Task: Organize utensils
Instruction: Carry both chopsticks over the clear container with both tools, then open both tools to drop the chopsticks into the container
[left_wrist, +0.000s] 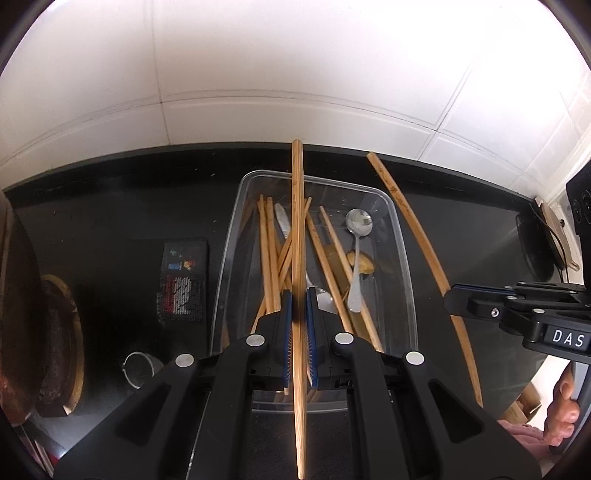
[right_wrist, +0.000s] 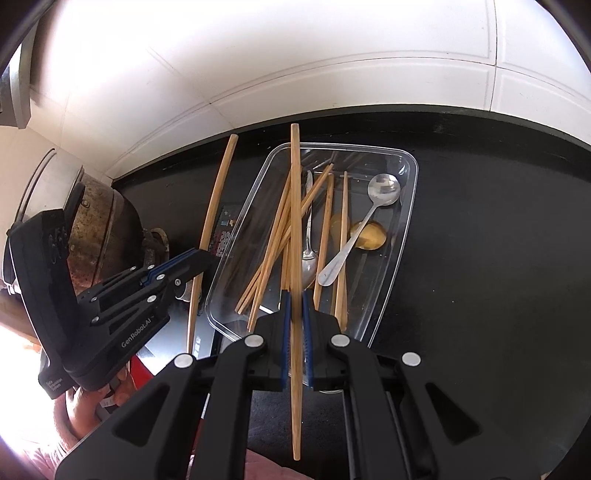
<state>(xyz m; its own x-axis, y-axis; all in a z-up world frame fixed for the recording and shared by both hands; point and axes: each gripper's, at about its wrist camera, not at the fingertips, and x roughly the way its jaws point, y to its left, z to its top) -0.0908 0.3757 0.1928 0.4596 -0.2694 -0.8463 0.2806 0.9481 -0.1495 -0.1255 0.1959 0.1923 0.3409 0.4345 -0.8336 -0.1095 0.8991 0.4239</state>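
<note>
Nearest the lens, the left gripper (left_wrist: 299, 295) is clamped on one bamboo chopstick (left_wrist: 297, 229), which runs lengthwise between its blue pads and juts out over the clear plastic tray (left_wrist: 400, 236). The right gripper (right_wrist: 295, 297) pinches a second chopstick (right_wrist: 295, 206) in the same way. Both poise above the tray, which sits on a black countertop (right_wrist: 498, 240) by the white tiled wall. Loose chopsticks (right_wrist: 273, 236) and a metal spoon (right_wrist: 382, 192) lie inside the tray.
</note>
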